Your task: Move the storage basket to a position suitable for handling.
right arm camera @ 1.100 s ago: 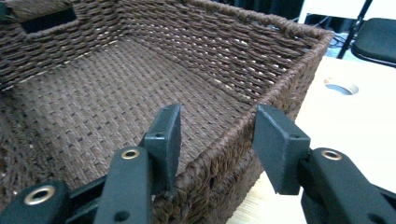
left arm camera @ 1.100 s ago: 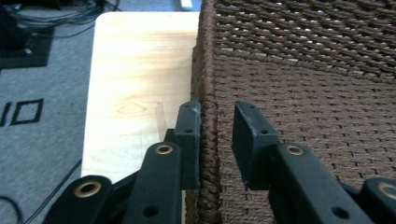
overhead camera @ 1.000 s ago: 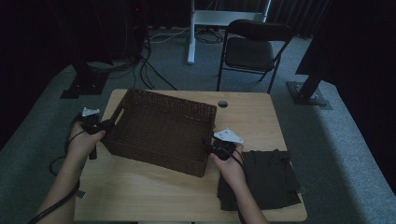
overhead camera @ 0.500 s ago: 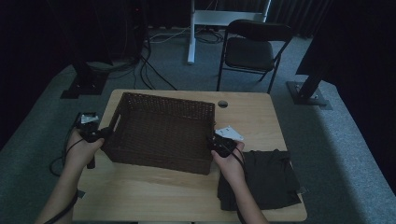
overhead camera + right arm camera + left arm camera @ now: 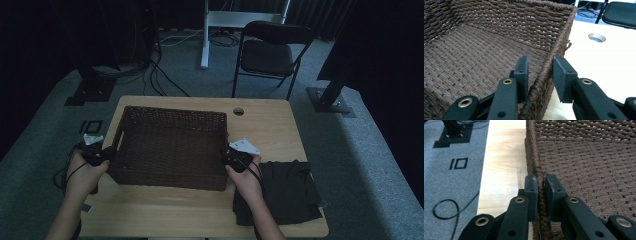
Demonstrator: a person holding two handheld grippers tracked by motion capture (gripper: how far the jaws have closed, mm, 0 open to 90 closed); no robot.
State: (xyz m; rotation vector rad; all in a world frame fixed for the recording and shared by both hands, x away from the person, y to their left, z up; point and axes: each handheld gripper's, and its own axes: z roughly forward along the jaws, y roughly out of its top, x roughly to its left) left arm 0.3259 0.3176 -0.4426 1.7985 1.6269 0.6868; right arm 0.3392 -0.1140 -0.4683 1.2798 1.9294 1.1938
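The left gripper (image 5: 539, 187) is clamped on the left rim of the woven basket (image 5: 586, 170), one jaw outside the wall and one inside. The right gripper (image 5: 540, 75) has just been closing and grips the right rim the same way. The basket sits on the table (image 5: 200, 215) between both grippers. A dark cloth (image 5: 285, 192) lies just beside the right hand (image 5: 246, 181).

High view dim, murky edges; gripper views brighter, sharp, soft shadows.
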